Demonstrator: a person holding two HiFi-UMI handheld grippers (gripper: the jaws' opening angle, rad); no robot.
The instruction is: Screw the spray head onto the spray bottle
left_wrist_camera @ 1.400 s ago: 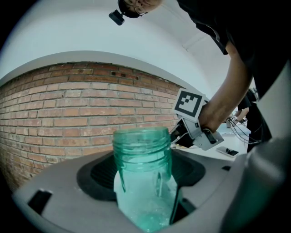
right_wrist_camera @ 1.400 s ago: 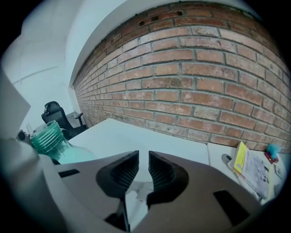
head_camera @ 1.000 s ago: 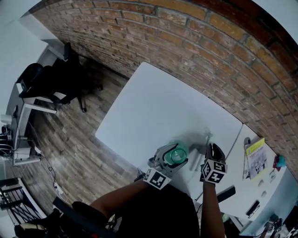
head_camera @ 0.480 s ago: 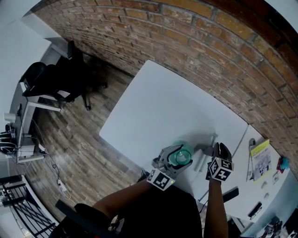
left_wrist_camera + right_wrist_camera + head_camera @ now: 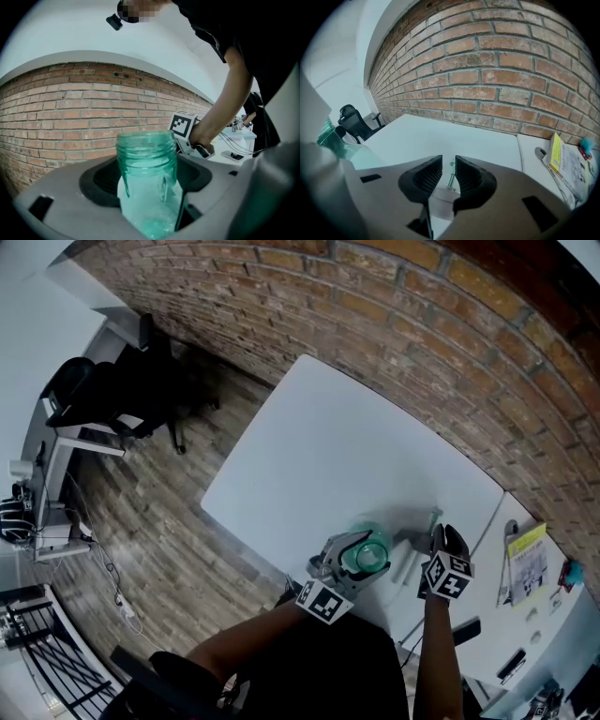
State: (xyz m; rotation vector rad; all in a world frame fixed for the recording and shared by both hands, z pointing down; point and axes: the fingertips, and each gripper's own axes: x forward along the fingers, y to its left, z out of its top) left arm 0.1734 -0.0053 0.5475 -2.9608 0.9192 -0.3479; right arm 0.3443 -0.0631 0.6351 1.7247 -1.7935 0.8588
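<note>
The person's bare left forearm [image 5: 239, 645] reaches forward. Its grey two-jaw left gripper [image 5: 349, 561] is held nearly level, with the jaws clamped on the sides of an upright translucent green plastic bottle [image 5: 146, 161]. The bare right forearm [image 5: 436, 667] runs alongside. Its grey two-jaw right gripper [image 5: 442, 538] tilts steeply downward. Its black ribbed pads [image 5: 425, 176] have just been opening slightly, stand a narrow gap apart and press on nothing.

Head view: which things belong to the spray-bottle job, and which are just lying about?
Job: green spray bottle, spray head lying on the white table.
Lying about: yellow booklet, black office chair.
</note>
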